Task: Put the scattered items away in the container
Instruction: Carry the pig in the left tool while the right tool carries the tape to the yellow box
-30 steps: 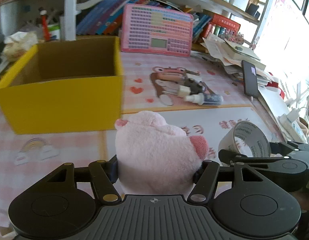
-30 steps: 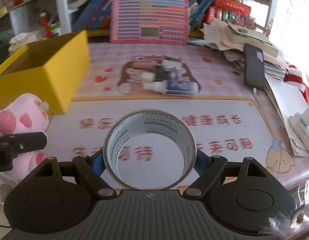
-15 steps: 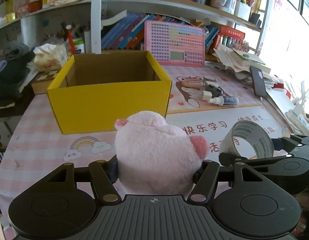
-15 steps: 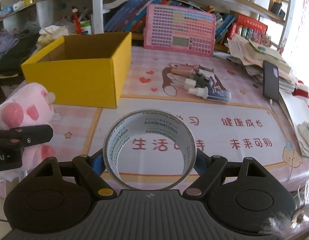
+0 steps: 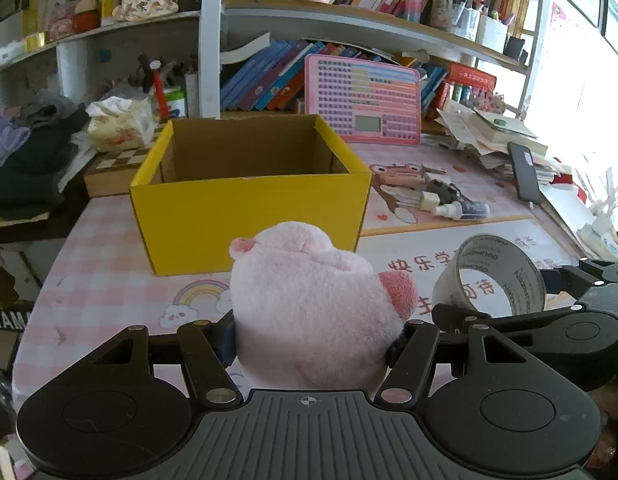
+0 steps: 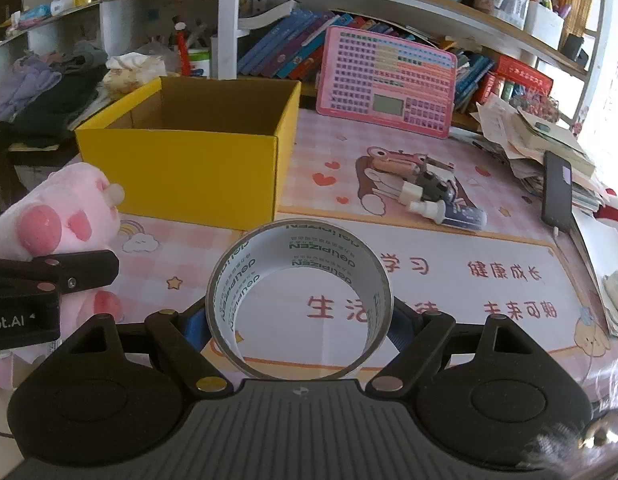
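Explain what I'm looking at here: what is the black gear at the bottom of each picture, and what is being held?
There is no robot: a person holds a two-finger gripper in each hand, each with a fisheye camera looking along its fingers. In the left view, the left gripper is shut on a pink plush toy. In the right view, the right gripper is shut on a roll of tape. Ahead on the pink desk mat stands an open yellow box, apparently empty, though its floor is hidden. Small bottles and tubes lie scattered beside it.
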`<state>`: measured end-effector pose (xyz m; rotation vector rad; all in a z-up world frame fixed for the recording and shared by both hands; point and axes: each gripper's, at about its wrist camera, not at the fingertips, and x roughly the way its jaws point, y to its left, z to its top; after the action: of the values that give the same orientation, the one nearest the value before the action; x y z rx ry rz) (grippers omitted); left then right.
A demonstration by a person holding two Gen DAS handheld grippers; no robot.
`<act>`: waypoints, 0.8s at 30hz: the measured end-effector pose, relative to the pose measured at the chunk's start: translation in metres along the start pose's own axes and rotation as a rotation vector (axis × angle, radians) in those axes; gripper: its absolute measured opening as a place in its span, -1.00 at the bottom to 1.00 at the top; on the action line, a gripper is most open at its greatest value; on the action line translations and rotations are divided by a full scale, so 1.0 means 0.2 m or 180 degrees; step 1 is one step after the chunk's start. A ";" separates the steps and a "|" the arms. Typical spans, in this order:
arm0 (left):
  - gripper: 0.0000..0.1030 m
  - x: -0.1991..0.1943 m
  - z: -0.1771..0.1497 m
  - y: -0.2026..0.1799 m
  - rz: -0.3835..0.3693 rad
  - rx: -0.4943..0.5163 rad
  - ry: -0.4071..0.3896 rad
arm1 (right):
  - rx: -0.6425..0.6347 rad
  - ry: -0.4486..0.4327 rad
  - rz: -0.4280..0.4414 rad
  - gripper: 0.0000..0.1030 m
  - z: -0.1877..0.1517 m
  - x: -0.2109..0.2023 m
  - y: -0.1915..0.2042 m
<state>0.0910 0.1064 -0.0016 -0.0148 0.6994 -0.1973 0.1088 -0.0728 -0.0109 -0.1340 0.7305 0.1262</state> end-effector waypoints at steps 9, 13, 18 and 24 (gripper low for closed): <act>0.24 -0.02 0.00 0.08 0.0066 -0.0043 -0.0036 | -0.0097 -0.0024 0.0071 0.60 0.03 0.02 0.08; 0.24 -0.02 0.00 0.12 0.0097 -0.0072 -0.0043 | -0.0144 -0.0035 0.0100 0.60 0.05 0.03 0.13; 0.24 -0.03 -0.01 0.16 0.0111 -0.0110 -0.0032 | -0.0213 -0.0037 0.0143 0.60 0.07 0.04 0.18; 0.24 -0.04 0.00 0.19 0.0138 -0.0148 -0.0068 | -0.0280 -0.0063 0.0176 0.60 0.09 0.04 0.21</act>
<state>0.0920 0.1444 0.0007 -0.0460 0.6825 -0.1392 0.1206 -0.0275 -0.0059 -0.1962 0.7095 0.2121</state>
